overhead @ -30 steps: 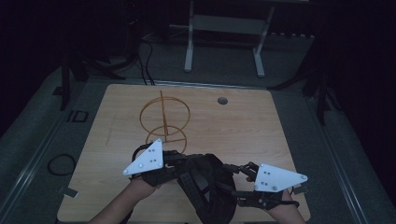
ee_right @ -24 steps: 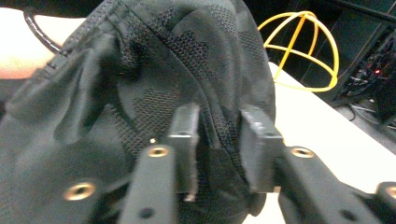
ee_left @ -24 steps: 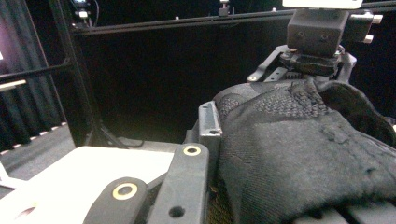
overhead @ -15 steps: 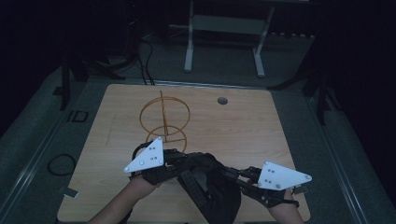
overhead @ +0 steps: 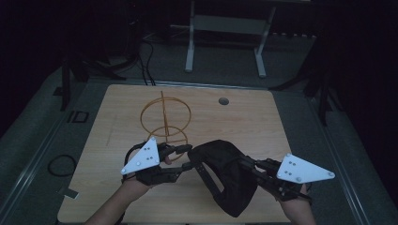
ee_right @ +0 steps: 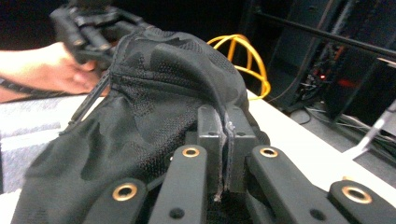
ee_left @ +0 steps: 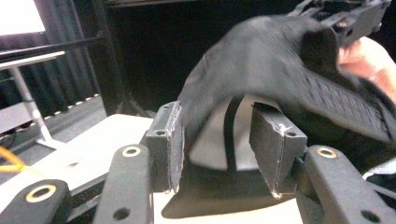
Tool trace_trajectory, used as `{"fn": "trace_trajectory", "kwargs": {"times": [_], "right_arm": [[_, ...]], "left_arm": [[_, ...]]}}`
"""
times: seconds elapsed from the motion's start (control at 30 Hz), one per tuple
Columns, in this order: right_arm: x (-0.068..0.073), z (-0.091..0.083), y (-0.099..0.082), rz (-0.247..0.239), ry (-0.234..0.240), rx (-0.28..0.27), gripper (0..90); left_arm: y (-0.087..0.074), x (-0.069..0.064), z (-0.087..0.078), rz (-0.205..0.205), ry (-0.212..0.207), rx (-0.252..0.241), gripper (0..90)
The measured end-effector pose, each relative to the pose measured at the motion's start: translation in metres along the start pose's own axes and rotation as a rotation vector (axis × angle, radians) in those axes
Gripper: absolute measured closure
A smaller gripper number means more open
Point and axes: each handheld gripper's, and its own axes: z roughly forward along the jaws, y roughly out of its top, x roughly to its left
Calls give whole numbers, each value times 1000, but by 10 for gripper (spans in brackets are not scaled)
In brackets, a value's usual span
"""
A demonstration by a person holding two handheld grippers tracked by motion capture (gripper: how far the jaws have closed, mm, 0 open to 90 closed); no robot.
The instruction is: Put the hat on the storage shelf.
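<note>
The right gripper (ee_right: pixel 223 154) has its jaws clamped on the edge of a black cap (overhead: pixel 225 176), while the left gripper (ee_left: pixel 223 144), its jaws just opened and standing apart, straddles the cap's brim without pressing on it. The cap hangs between the two grippers over the near edge of a wooden table (overhead: pixel 263 126). Behind the left gripper stands a yellow wire stand (overhead: pixel 165 117), with dark floor beyond.

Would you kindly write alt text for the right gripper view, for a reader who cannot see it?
The right tool has its black jaws shut on an edge of a black mesh cap, which bulges up in front of them. Beyond the cap, a hand holds the left tool, and a yellow wire stand rises over the pale table.
</note>
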Motion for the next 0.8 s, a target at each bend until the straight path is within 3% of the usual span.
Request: {"fn": "trace_trajectory", "kwargs": {"times": [0.13, 0.33, 0.5, 0.8], "right_arm": [[-9, -3, 3, 21, -33, -22, 877], [-23, -2, 15, 36, -84, -53, 877], [-33, 6, 27, 37, -132, -52, 877], [-51, 31, 48, 29, -170, -40, 877]], "left_arm": [[-6, 0, -12, 12, 44, 12, 518], [-21, 6, -34, -26, 106, 22, 437], [-36, 13, -49, -64, 168, 44, 276], [-68, 22, -72, -126, 263, 90, 78]]}}
